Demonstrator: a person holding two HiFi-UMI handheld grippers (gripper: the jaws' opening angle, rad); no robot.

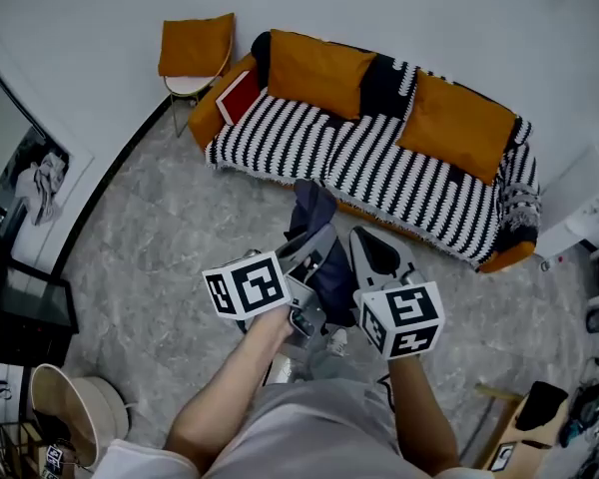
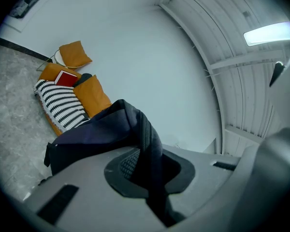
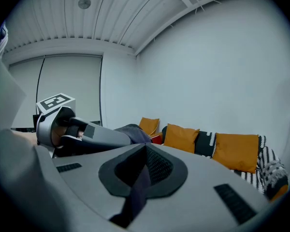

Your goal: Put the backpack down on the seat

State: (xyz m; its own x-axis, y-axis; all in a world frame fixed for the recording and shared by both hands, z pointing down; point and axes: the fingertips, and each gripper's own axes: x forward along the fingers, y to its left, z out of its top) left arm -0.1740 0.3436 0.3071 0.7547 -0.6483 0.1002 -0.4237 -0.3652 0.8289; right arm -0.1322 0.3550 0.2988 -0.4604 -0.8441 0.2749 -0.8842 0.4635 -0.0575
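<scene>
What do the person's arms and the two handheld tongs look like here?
The left tongs and right tongs are grey plastic, and each has a white cube bearing black square markers. Their jaws carry black textured pads. The person wears short white sleeves.

- Black-and-white striped sofa [image 1: 379, 168] with orange cushions [image 1: 319, 73], against the white wall [image 1: 429, 18].
- Small chair [image 1: 195, 53] just beside the sofa's red-book end.
- Grey marbled floor [image 1: 170, 238] before the sofa.
- Ceiling light [image 2: 268, 33] glowing.

Backpack [image 1: 314, 236] before sofa [image 1: 379, 168], chair [image 1: 194, 66] at left
</scene>
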